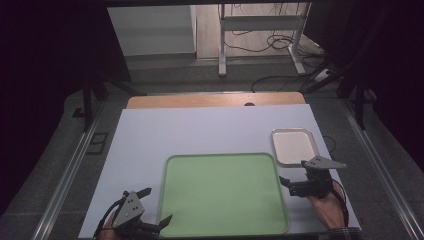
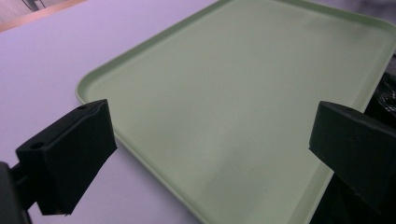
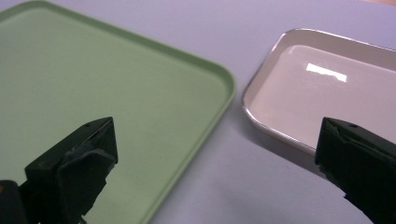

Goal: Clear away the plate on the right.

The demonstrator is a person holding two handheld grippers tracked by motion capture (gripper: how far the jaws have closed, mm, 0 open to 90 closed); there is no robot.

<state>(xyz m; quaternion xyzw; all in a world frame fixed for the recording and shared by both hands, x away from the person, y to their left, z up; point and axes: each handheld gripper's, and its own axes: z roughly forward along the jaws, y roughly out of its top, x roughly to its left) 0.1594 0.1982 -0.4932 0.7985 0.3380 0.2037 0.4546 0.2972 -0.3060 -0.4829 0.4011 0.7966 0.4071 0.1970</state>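
A large light-green tray (image 1: 222, 195) lies bare near the front middle of the white table cover. A small white tray with a shiny rim (image 1: 292, 146) sits just off its far right corner. My left gripper (image 1: 156, 206) is at the green tray's near left corner, open, with nothing between its jaws. In the left gripper view the gripper (image 2: 215, 123) spans the green tray (image 2: 243, 84). My right gripper (image 1: 295, 172) is open at the gap between the trays. In the right gripper view the gripper (image 3: 218, 135) has one jaw over the green tray (image 3: 116, 84) and one by the white tray (image 3: 327, 93).
The white cover (image 1: 200, 130) lies over a wooden tabletop (image 1: 215, 100) whose far edge shows. Beyond it are a desk frame (image 1: 222, 45) and loose cables (image 1: 280, 42) on the floor. Dark curtains flank both sides.
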